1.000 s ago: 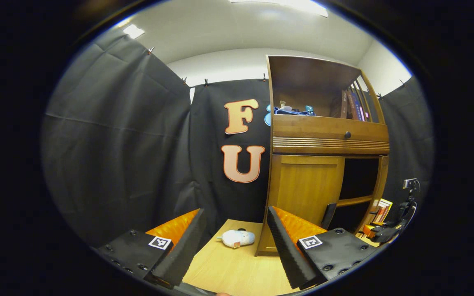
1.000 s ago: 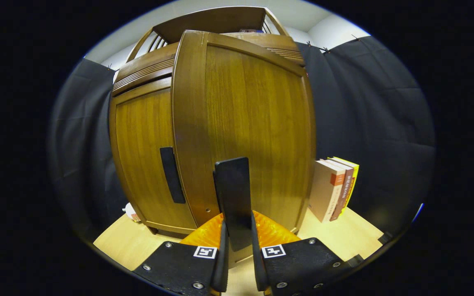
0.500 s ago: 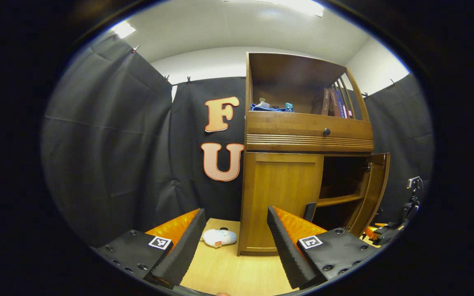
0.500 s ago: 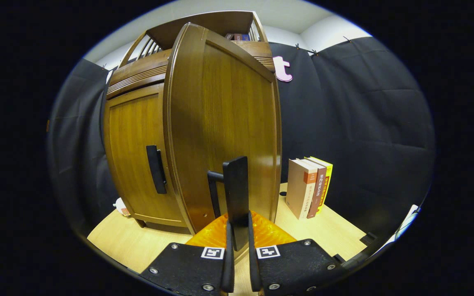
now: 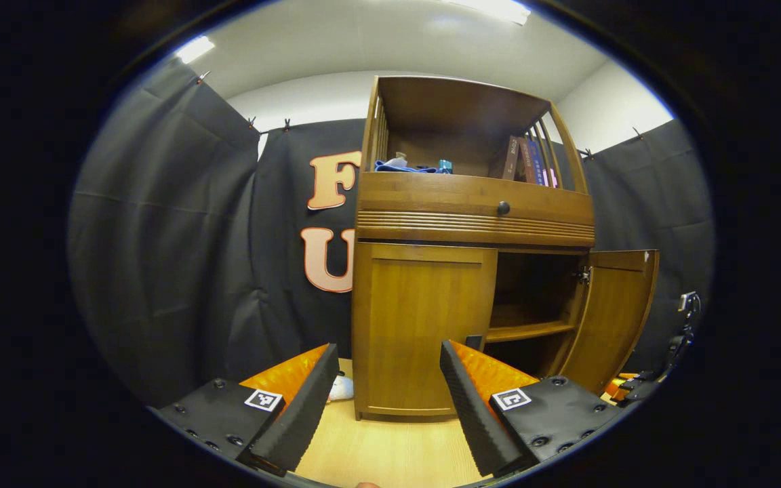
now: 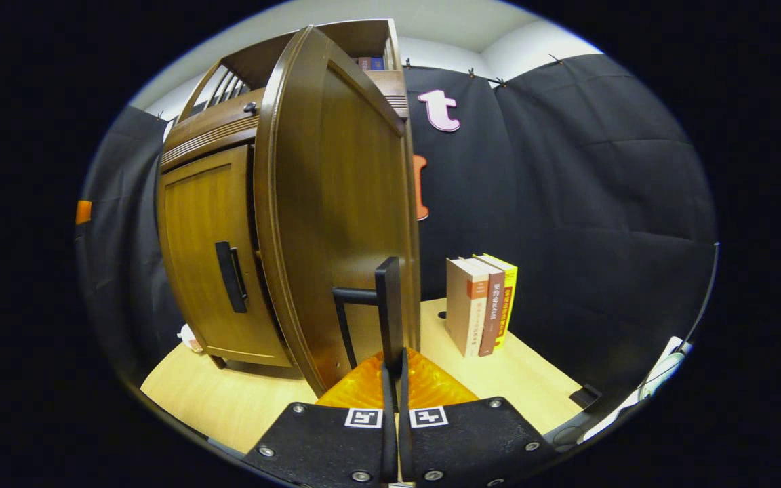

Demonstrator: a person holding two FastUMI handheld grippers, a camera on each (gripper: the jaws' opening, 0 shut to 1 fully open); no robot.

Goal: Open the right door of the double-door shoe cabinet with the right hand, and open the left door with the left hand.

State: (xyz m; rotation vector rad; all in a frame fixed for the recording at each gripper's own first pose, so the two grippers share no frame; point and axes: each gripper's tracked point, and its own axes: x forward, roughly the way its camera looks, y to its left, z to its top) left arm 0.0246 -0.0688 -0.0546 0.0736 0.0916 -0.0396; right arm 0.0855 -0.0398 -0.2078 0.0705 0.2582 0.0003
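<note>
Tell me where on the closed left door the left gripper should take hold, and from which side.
Grip the left door's handle, the dark upright bar near the inner edge of the left door. It stands off the panel on posts, so the open left gripper can likely come straight at the front, one finger on either side of the bar, and pinch it across its width before pulling outward.

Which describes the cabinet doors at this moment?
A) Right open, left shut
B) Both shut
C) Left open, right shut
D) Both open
A: the right door stands swung out, its handle clamped in the right tongs, while the left door is flush shut.
</note>
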